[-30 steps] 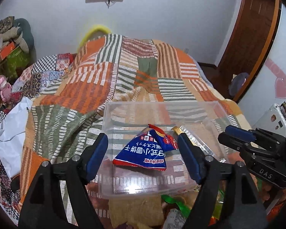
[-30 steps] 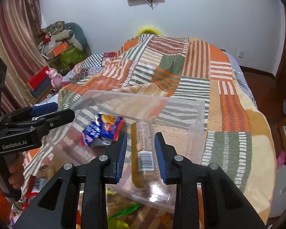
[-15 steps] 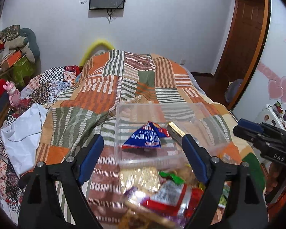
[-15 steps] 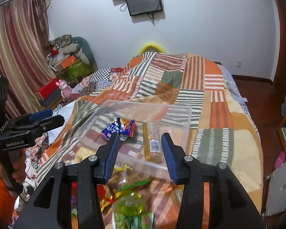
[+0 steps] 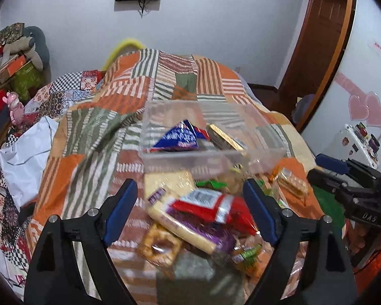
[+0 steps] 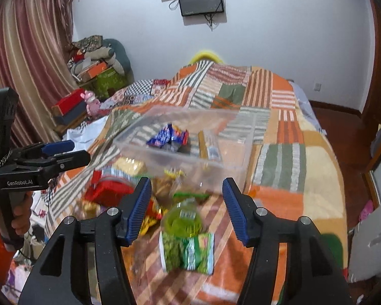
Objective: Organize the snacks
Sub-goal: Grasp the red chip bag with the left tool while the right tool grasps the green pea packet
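A clear plastic bin (image 5: 261,137) (image 6: 243,147) sits on the patchwork bed. It holds a blue snack packet (image 5: 176,138) (image 6: 167,136) and a long gold-wrapped bar (image 5: 224,138) (image 6: 210,146). A pile of loose snacks lies in front of the bin: a red packet (image 5: 210,206) (image 6: 106,190), a yellow and purple packet (image 5: 180,226), a pretzel bag (image 5: 160,247), a green packet (image 6: 188,251). My left gripper (image 5: 190,208) is open and empty above the pile. My right gripper (image 6: 188,203) is open and empty above the green packet.
The patchwork blanket (image 5: 129,94) covers the whole bed. White bags (image 5: 25,160) lie at its left edge. Boxes and stuffed toys (image 6: 94,68) are stacked by the left wall. A wooden door (image 5: 315,45) stands at the right.
Both grippers have pulled back from the bin toward the near end of the bed. The right gripper opened and left the gold bar in the bin. The snack pile came into view.
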